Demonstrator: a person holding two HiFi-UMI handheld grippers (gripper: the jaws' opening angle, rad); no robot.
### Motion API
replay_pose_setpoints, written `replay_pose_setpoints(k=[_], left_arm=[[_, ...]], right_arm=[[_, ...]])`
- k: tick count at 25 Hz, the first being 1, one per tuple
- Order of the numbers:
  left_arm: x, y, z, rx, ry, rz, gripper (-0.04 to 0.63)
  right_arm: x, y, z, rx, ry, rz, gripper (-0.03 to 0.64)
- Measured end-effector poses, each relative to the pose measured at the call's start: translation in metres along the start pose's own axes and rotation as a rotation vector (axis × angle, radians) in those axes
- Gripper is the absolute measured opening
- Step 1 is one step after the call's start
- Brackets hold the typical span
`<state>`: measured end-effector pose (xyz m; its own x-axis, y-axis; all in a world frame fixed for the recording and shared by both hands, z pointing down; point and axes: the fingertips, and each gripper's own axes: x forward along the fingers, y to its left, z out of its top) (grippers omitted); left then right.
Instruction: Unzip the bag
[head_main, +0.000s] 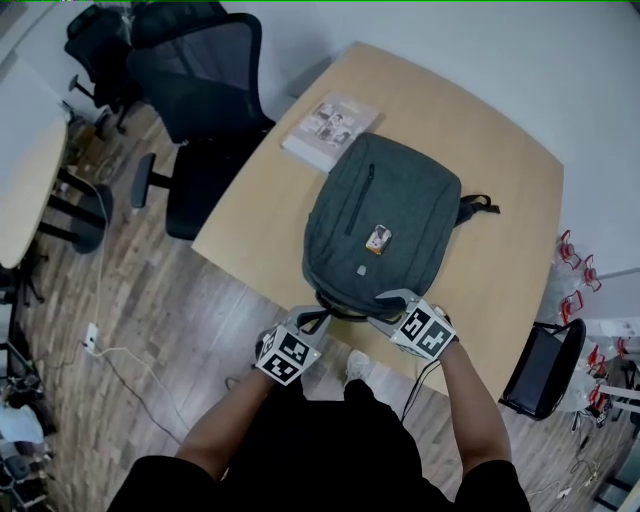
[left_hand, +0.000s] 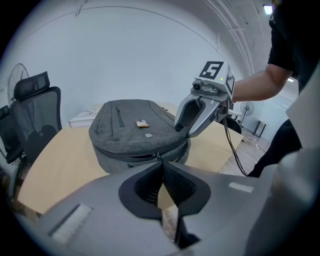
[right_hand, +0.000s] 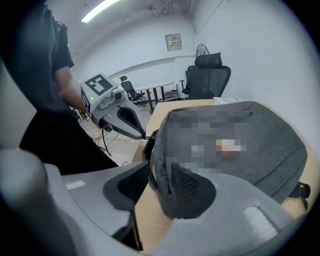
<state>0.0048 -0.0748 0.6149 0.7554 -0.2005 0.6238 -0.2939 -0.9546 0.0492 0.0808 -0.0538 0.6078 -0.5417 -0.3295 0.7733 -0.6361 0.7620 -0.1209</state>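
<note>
A grey backpack (head_main: 380, 215) lies flat on the wooden table (head_main: 500, 200), its zipped edge toward me. My left gripper (head_main: 318, 318) is at that near edge. In the left gripper view its jaws (left_hand: 160, 162) are closed together at the tips, right on the small zipper pull (left_hand: 158, 157). My right gripper (head_main: 385, 300) is at the bag's near right corner. In the right gripper view it (right_hand: 157, 172) is open. The bag's edge (right_hand: 165, 150) lies between the jaws, and a gap shows beside the left pad.
A book (head_main: 330, 130) lies on the table past the bag's far end. A black office chair (head_main: 200, 90) stands at the table's left corner, and a black bin (head_main: 540, 370) stands on the floor to the right. A white cable (head_main: 130, 365) trails on the floor.
</note>
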Motion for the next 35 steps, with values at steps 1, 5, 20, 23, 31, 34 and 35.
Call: replay_pose_setpoints(k=[1, 5, 20, 23, 31, 34, 35], left_arm=[[0.001, -0.001, 0.0, -0.008, 0.0, 0.011, 0.025], [0.002, -0.003, 0.002, -0.035, -0.001, 0.059, 0.023], [0.008, 0.007, -0.01, -0.122, 0.003, 0.279, 0.028], [0.012, 0.008, -0.011, -0.111, 0.016, 0.318, 0.031], [0.019, 0.013, -0.011, -0.102, 0.054, 0.329, 0.054], [0.018, 0.008, -0.008, -0.074, 0.036, 0.313, 0.049], [0.019, 0.006, -0.007, -0.058, 0.033, 0.312, 0.034]], right_arm=[[0.001, -0.001, 0.001, -0.006, 0.003, 0.011, 0.144], [0.009, 0.0, 0.004, -0.069, 0.057, 0.044, 0.047], [0.014, 0.0, 0.008, -0.096, 0.038, 0.042, 0.025], [0.012, 0.002, 0.008, -0.099, 0.041, 0.045, 0.025], [0.012, 0.002, 0.006, -0.092, 0.052, 0.062, 0.026], [0.014, 0.001, 0.004, -0.094, 0.05, 0.058, 0.026], [0.015, 0.0, 0.003, -0.095, 0.048, 0.054, 0.026]])
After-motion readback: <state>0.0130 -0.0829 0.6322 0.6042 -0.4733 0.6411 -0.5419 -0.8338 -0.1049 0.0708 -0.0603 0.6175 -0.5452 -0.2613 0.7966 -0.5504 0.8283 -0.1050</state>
